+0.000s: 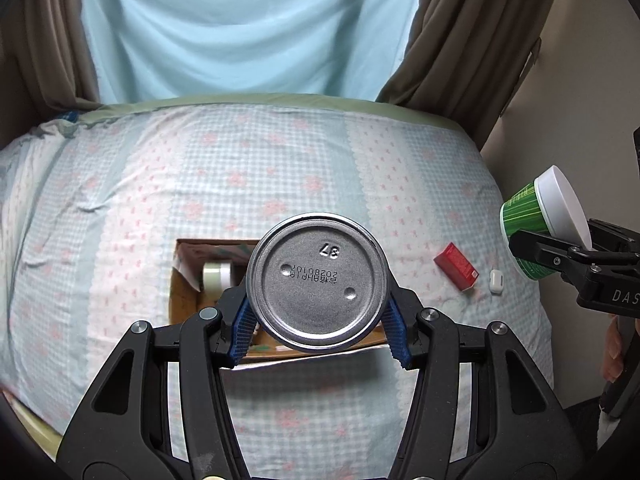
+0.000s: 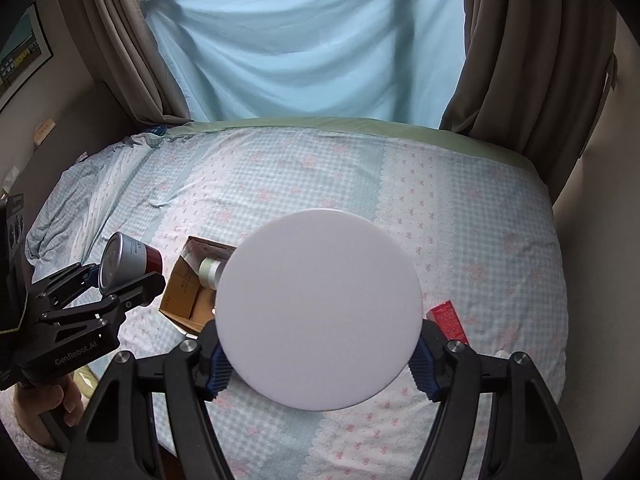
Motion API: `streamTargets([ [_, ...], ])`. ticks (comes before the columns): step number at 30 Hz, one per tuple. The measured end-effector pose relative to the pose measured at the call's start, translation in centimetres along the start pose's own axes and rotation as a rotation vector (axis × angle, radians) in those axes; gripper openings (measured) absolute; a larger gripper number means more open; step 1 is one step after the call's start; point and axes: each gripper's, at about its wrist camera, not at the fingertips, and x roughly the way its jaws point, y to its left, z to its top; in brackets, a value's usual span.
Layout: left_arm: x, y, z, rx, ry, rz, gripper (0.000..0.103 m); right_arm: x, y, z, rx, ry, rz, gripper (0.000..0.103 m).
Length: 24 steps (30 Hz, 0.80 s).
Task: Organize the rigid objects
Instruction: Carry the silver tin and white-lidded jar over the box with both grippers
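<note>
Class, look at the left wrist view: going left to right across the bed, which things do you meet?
Cardboard box → silver can held in the left gripper → red box → small white case → green cup in the right gripper.

Cardboard box (image 1: 188, 292) on bed (image 1: 280, 160), mid-bed; jar (image 1: 216, 276) inside box. Small carton (image 1: 456, 266) on bed right of box, well apart; tiny case (image 1: 495, 282) just right of carton. Can (image 1: 316, 280) above box, cup (image 1: 532, 216) above bed's right edge. Curtains (image 1: 460, 40) behind bed.
</note>
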Motion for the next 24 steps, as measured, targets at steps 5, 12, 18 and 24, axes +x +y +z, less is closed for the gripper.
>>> streamTargets([
  [5,1.5,5.6,-0.1,0.018,0.044,-0.001,0.05,3.4,3.8,-0.2,0.089,0.046,-0.001,0.067],
  [12,5.2,11.0,-1.7,0.021,0.131,-0.009,0.05,8.5,6.5,-1.1,0.163,0.118,-0.027,0.067],
  [18,9.3,13.3,-3.9,-0.02,0.202,-0.019,0.05,13.6,6.8,-2.5,0.195,0.19,-0.043,0.067],
  [24,14.0,14.0,-5.6,-0.009,0.274,-0.022,0.05,18.6,5.3,-4.6,0.241,0.259,-0.073,0.067],
])
